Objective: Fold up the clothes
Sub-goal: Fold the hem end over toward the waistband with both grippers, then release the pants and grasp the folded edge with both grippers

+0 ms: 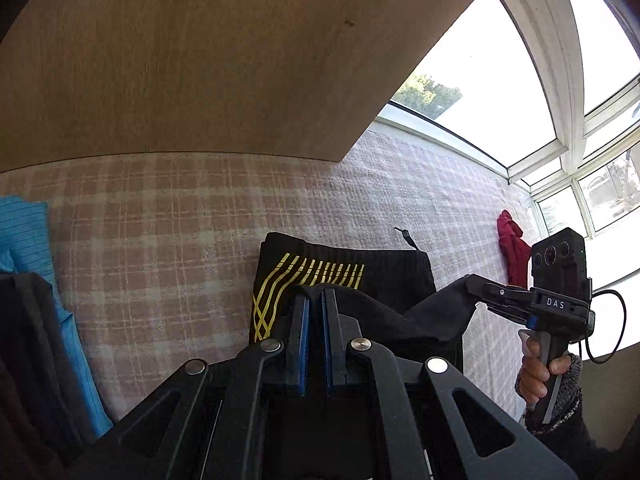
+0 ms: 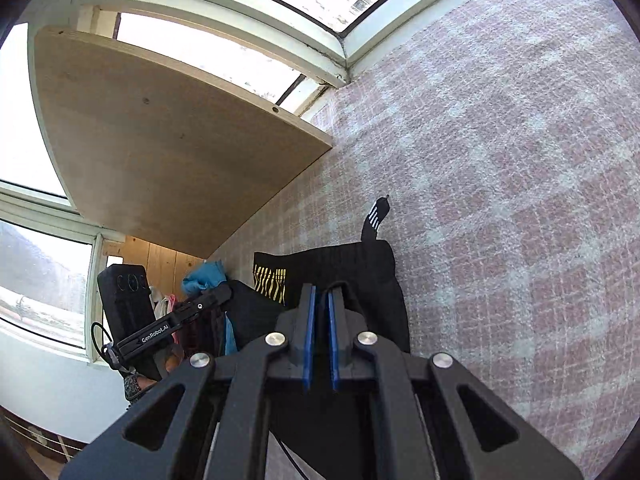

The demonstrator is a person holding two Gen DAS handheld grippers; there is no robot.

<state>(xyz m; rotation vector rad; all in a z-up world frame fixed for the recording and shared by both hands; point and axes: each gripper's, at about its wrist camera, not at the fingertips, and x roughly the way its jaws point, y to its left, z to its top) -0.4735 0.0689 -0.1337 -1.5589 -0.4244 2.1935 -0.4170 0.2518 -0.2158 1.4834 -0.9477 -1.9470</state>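
Left wrist view shows the left tool [image 1: 316, 300] with its blue pads drawn close together, clamped on a fold of the black garment [image 1: 384, 272] at its near edge. To the right in the same view, the right tool [image 1: 486, 294] pinches another corner of that cloth, lifted off the surface so the fabric stretches between the two grips. The rest of the garment lies flat on the pink checked bedspread [image 1: 168, 220], straight ahead of both tools, with its yellow striped print [image 1: 308, 276] facing up and a small tag [image 2: 375, 216] pointing away at the far edge. Its long axis seems to run side to side, across the line of the fingers, so the held near edge would travel forward over the flat part; the left tool sits nearer the printed end, the right nearer the plain end. A wooden board [image 1: 200, 60] leans beyond the bedspread. No container is visible; loose items lie about instead: a blue garment [image 1: 28, 232] with dark cloth at the far left, and a red cloth [image 1: 512, 248] by the window [image 1: 500, 80]
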